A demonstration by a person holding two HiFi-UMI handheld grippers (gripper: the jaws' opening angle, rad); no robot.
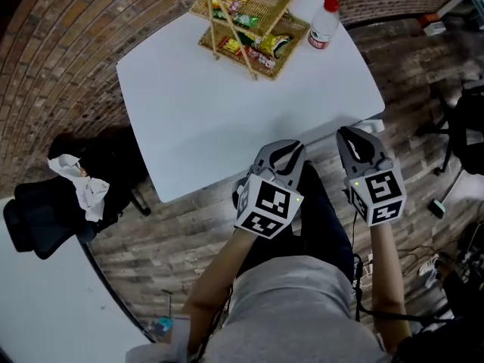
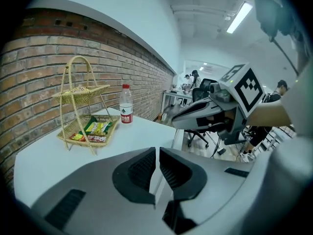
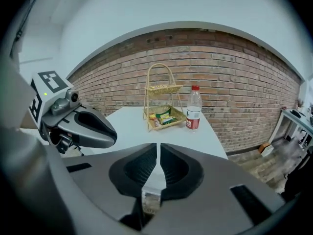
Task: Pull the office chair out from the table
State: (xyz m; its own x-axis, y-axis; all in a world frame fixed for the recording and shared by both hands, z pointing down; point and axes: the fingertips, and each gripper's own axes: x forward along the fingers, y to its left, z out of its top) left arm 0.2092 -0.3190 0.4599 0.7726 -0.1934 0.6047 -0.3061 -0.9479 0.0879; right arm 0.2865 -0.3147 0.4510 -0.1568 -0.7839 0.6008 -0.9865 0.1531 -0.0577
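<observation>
A black office chair [image 1: 72,195] with a crumpled white cloth [image 1: 79,184] on it stands at the left side of the white table [image 1: 227,112]. Both grippers hover side by side over the table's near edge, far from that chair. My left gripper [image 1: 283,151] [image 2: 157,153] is shut with nothing between its jaws. My right gripper [image 1: 352,136] [image 3: 157,151] is shut and empty too. Each gripper shows in the other's view: the right gripper [image 2: 195,114] and the left gripper [image 3: 83,126].
On the table's far end stand a two-tier wicker basket [image 1: 249,21] of snack packets and a water bottle [image 1: 324,23]. Another black chair [image 1: 467,131] is at the right, with cables on the wooden floor [image 1: 431,267]. A brick wall [image 3: 234,97] runs behind the table.
</observation>
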